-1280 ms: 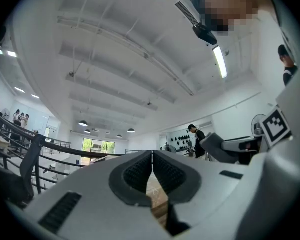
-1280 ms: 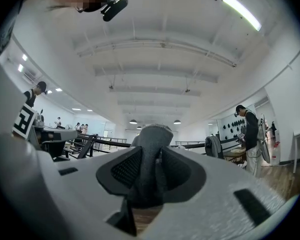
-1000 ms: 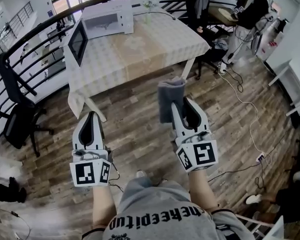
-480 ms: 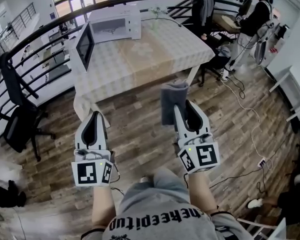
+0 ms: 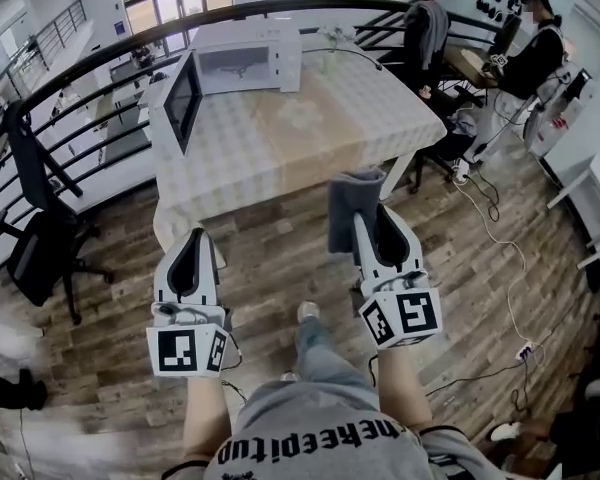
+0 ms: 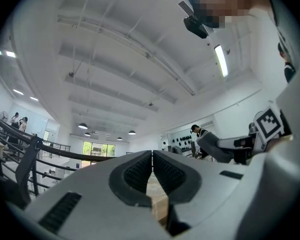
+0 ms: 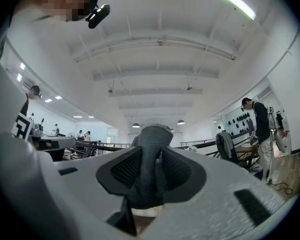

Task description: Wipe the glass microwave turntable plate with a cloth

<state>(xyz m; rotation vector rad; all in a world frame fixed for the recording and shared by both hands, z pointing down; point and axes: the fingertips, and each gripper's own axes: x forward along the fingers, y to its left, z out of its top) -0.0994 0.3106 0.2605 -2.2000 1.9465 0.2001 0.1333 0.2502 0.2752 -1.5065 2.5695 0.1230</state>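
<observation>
A white microwave (image 5: 248,56) with its door (image 5: 183,101) swung open stands at the far end of a table (image 5: 290,128) covered by a pale checked cloth. The glass turntable plate is not visible to me. My right gripper (image 5: 372,220) is shut on a grey cloth (image 5: 348,206), which hangs over the wooden floor short of the table; the same cloth (image 7: 152,159) bulges between the pads in the right gripper view. My left gripper (image 5: 189,243) is shut with nothing in it, pads (image 6: 140,170) touching, also short of the table.
A black railing (image 5: 100,58) curves behind the table. A black office chair (image 5: 35,228) stands at the left. A person (image 5: 525,53) stands at the far right by a desk with a chair (image 5: 428,28). Cables (image 5: 500,238) trail across the floor on the right.
The table and microwave have come nearer and shifted right in the head view as the person walks forward; a foot now shows below. Both grippers keep their hold and pose.
</observation>
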